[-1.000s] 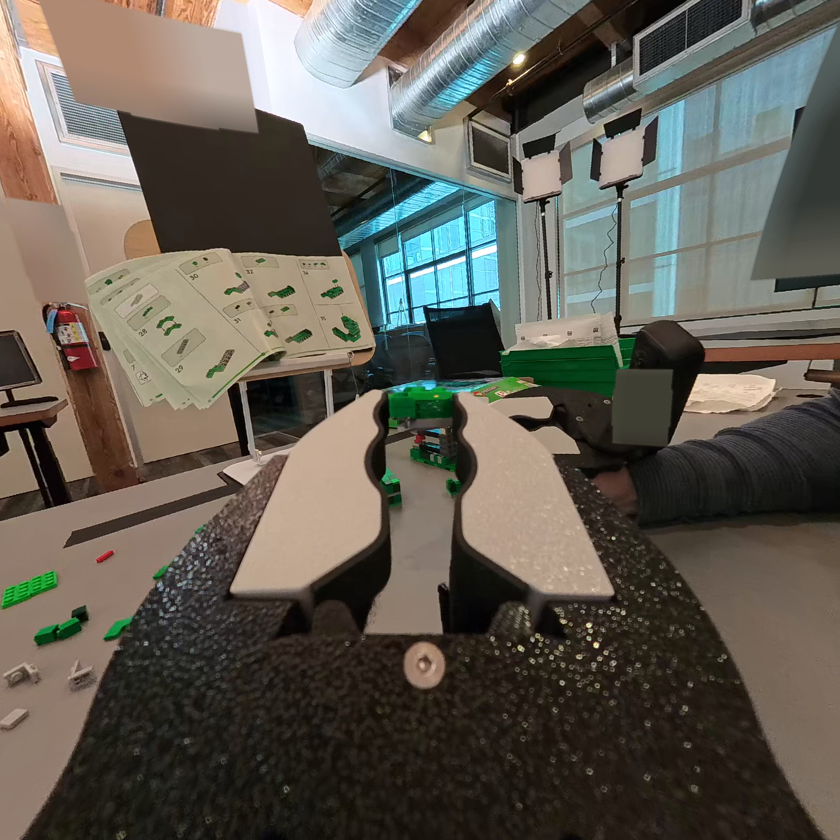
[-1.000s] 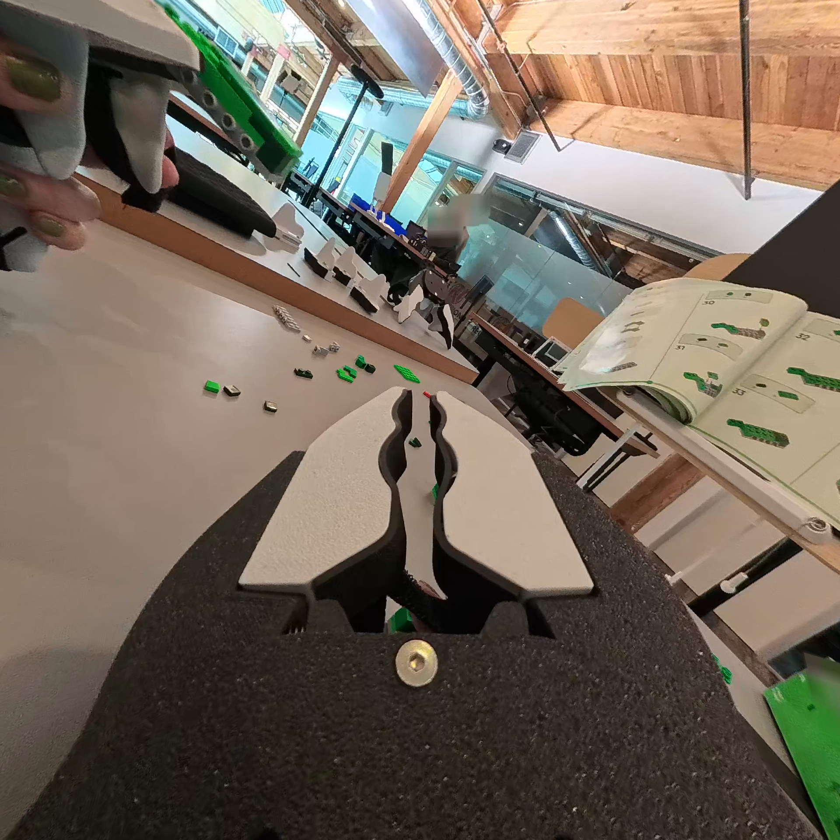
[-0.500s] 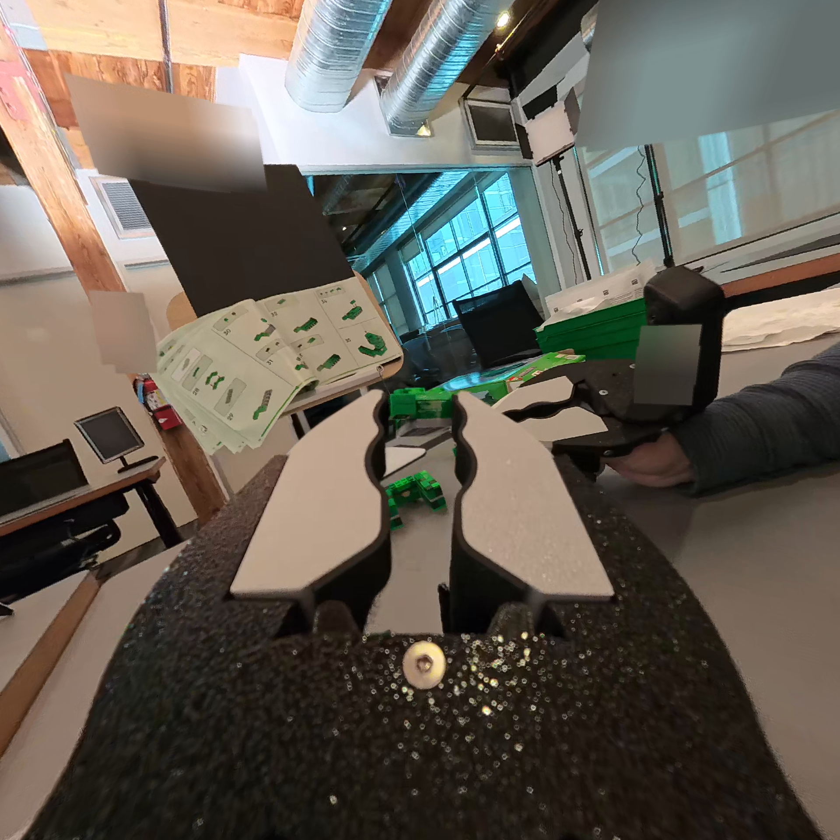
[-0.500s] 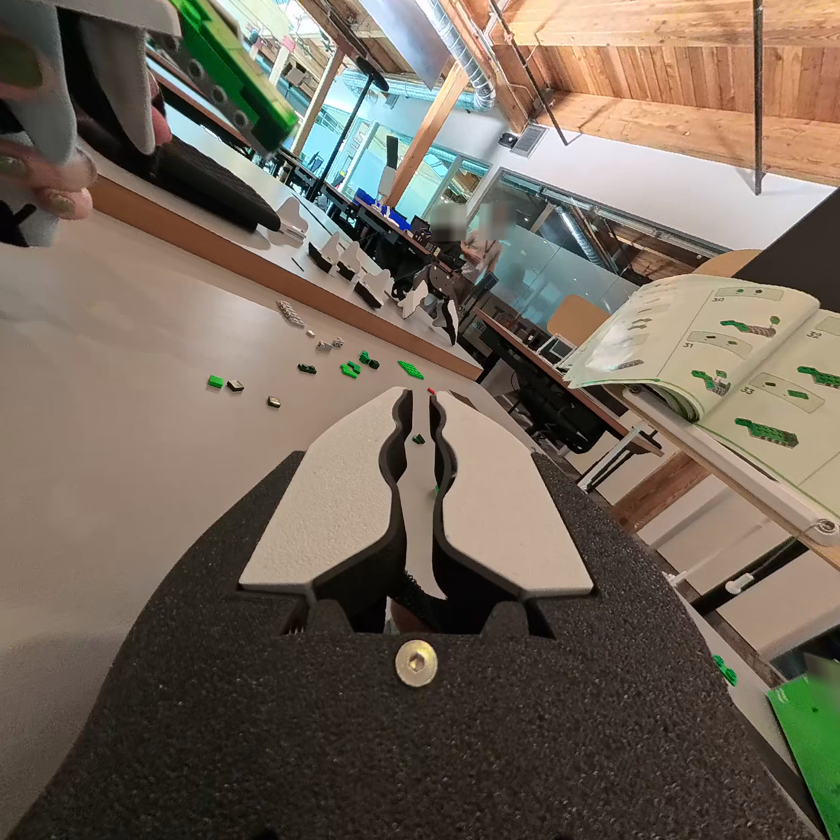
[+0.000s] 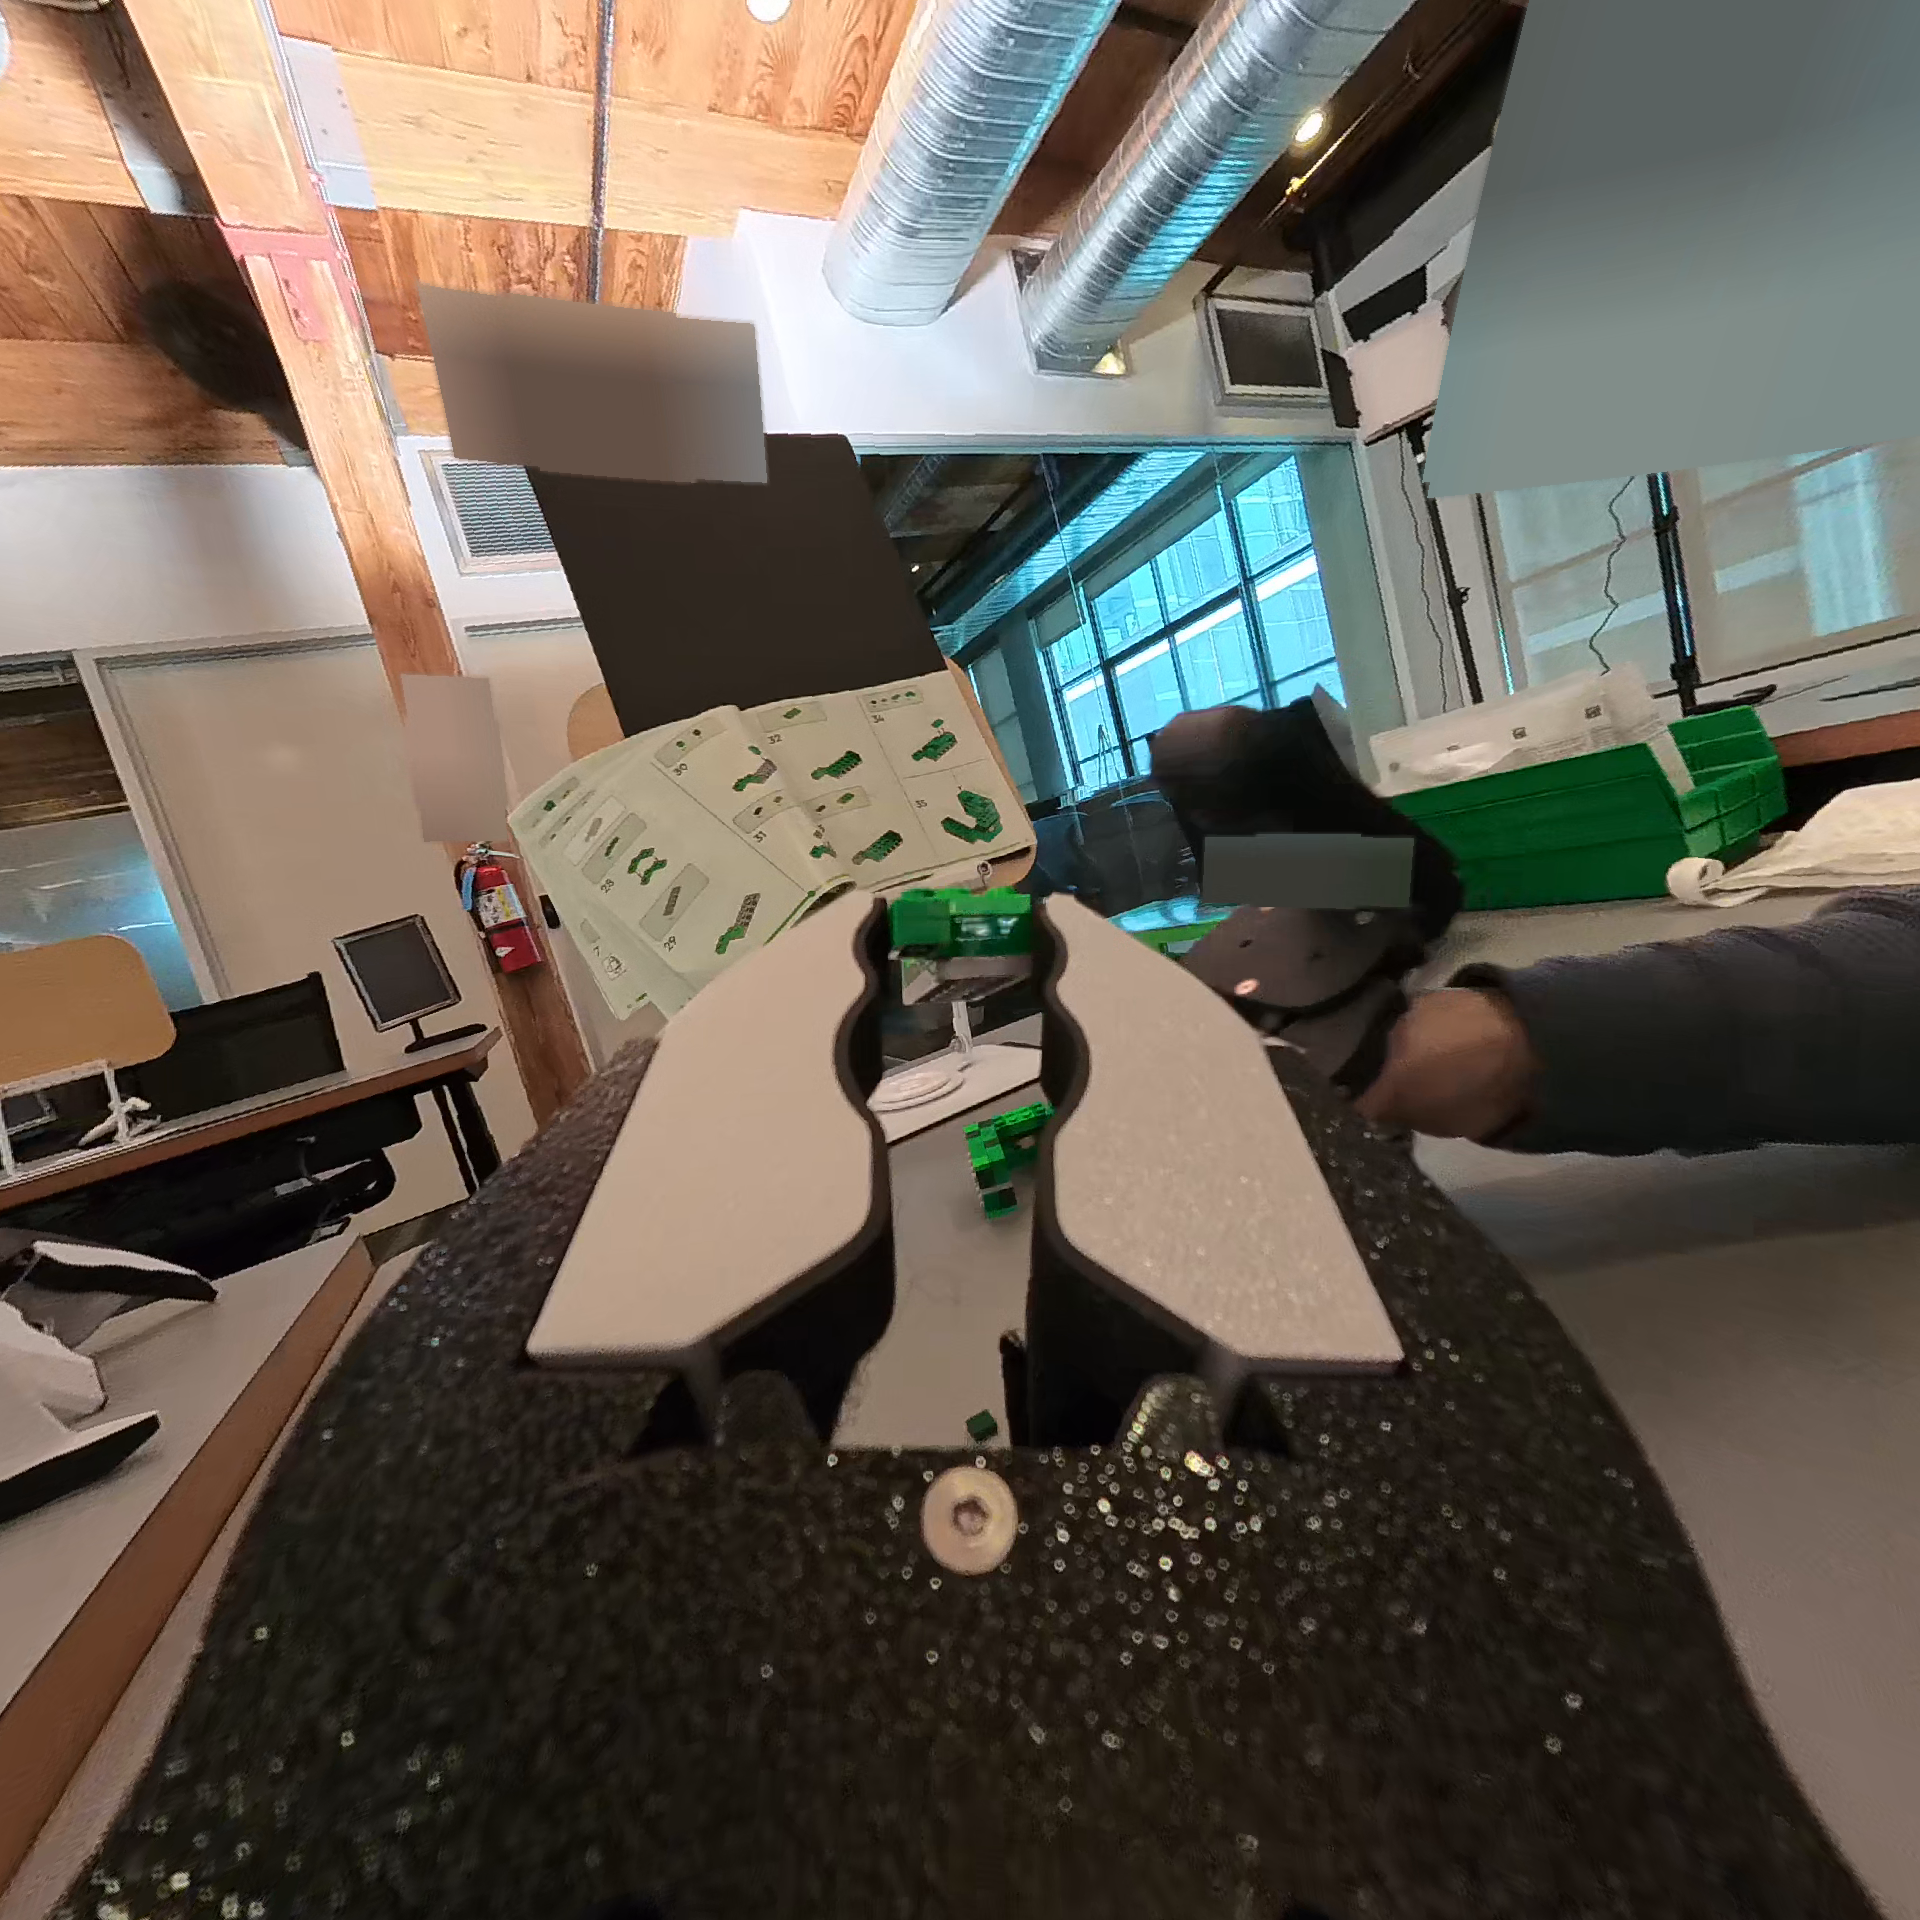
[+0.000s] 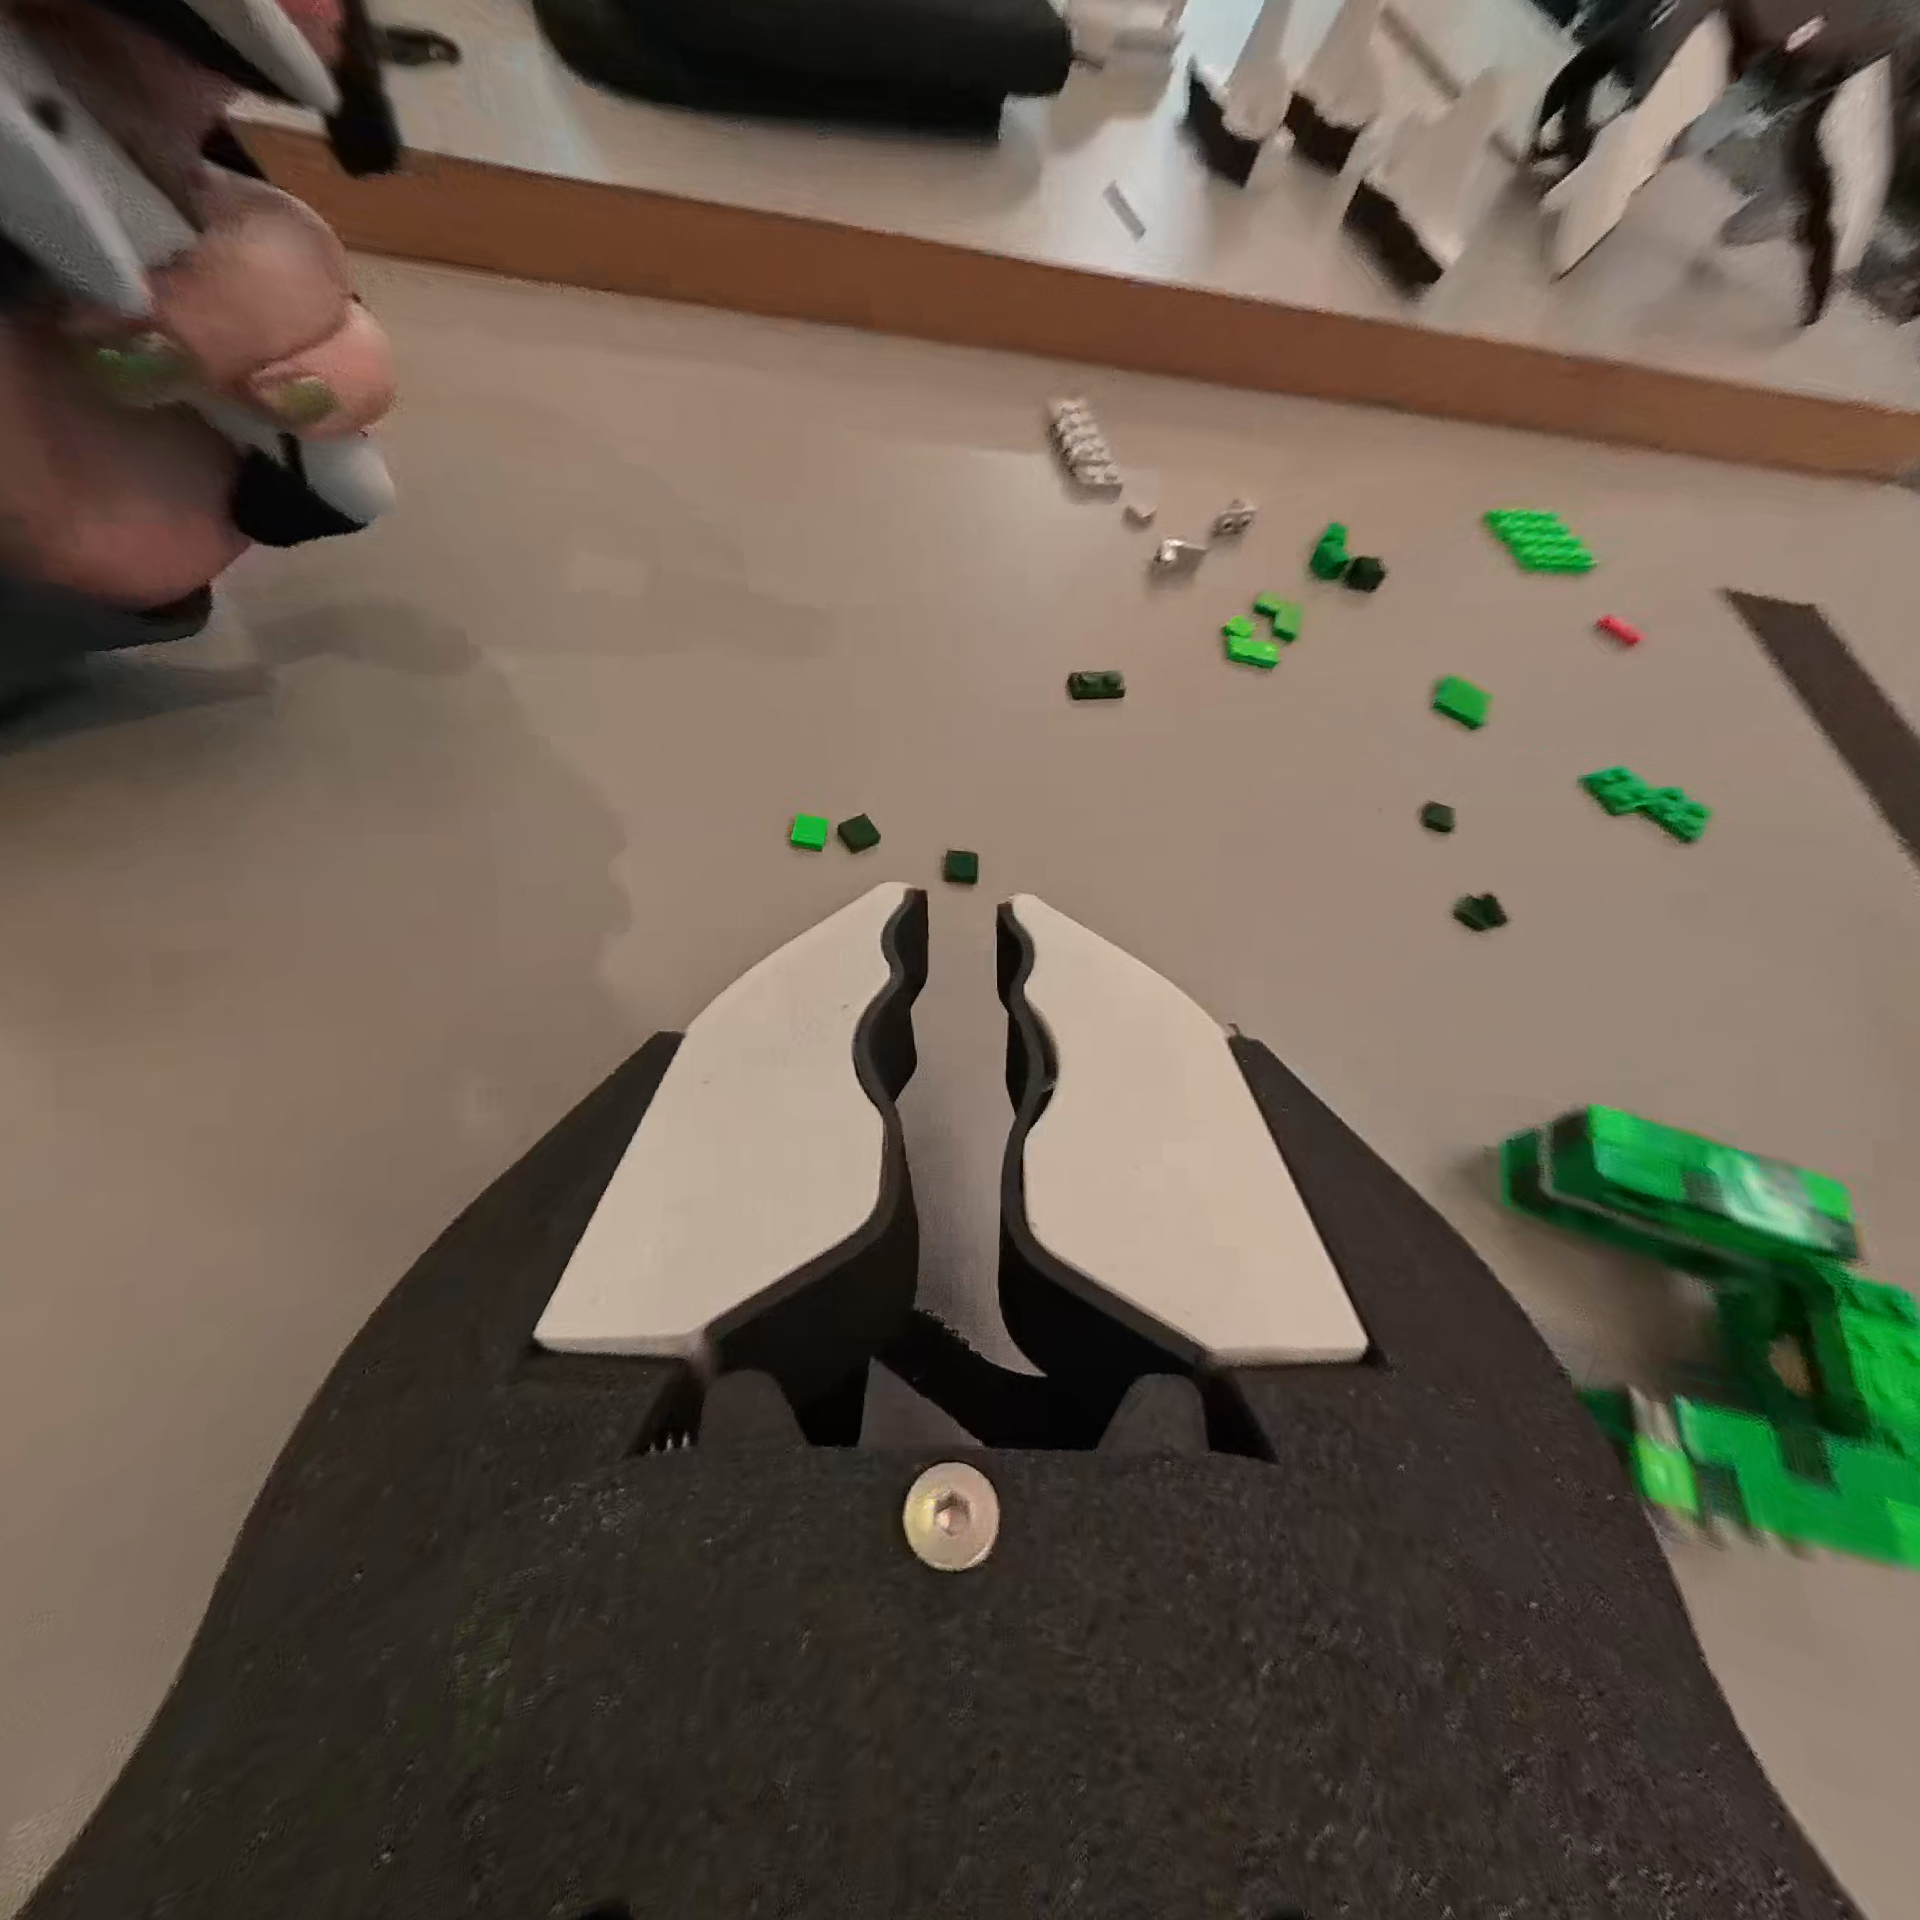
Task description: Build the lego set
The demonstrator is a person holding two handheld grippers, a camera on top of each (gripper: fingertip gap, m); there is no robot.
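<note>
Lego is what both hands are busy with. The left gripper (image 5: 961, 935) is lifted off the table (image 5: 1662, 1351) and its fingertips are clamped on a small green lego assembly (image 5: 961, 923), a block with a grey plate under it. Its long axis runs crosswise from one fingertip to the other, roughly level; which end is the front I cannot tell.

Below it on the table sits a second green lego piece (image 5: 1003, 1148), upright and a little tilted, near the white foot of the stand that carries the open instruction booklet (image 5: 769, 831). The pages show green build steps and small step numbers.

The right gripper (image 6: 961, 909) is tipped down at the table (image 6: 520, 935), its fingers parted by a narrow gap with nothing between them. Just past its tips lies a dark green tile (image 6: 960, 865), with two more tiles (image 6: 831, 832) beside it to the left. Farther off are scattered loose bricks (image 6: 1262, 629): green plates, a few grey bits, one tiny red piece (image 6: 1618, 630). To the right of the gripper lies a bigger green lego build (image 6: 1725, 1320), blurred, its length running from near the fingers toward the lower right corner.

No brand mark is readable on any brick. Green bins (image 5: 1600, 831) are stacked on the far side of the table.
</note>
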